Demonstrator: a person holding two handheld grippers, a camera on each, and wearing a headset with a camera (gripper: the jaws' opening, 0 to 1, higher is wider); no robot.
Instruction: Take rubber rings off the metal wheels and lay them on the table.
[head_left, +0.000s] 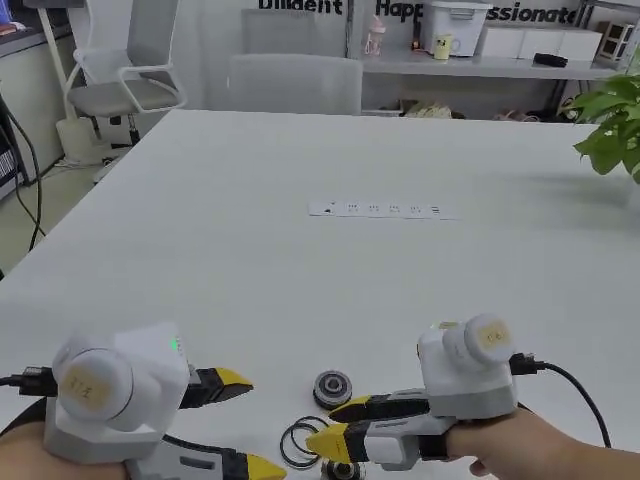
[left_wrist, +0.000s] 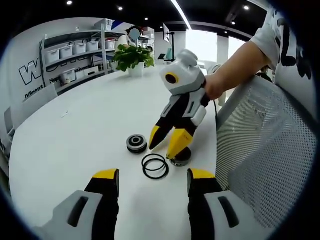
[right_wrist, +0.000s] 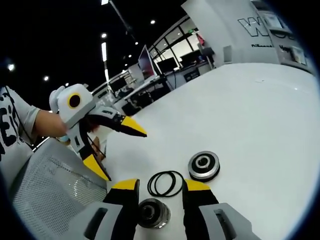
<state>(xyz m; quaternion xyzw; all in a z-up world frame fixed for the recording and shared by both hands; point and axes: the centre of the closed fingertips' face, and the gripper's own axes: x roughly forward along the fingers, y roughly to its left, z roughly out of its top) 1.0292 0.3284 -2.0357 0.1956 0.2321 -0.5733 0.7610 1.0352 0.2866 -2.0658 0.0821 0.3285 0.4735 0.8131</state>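
Removal looks partly done: 2 loose rubber rings (head_left: 300, 440) lie overlapped and flat on the white surface (head_left: 300, 270), and they serve as the mark for everything else. Just beyond the rings, on their far side, 1 metal wheel (head_left: 332, 387) stands alone. Just beside the rings on the near side sits a second wheel (right_wrist: 152, 212), between the spread jaws of the right gripper (right_wrist: 161, 186), which is released and straddles it with no firm hold that I can make out. The left gripper (left_wrist: 152, 176) hangs left of the rings, jaws wide and holding nothing. Whether either wheel still wears a ring I cannot tell, though dark bands round both rims suggest so. The next move probably calls for pinning the near wheel with 1 gripper, hooking its band off with the other, then laying it beside the rings. No container stands near the rings; a lidded box (head_left: 458, 25) on the far shelf (head_left: 480, 66) hides its contents.
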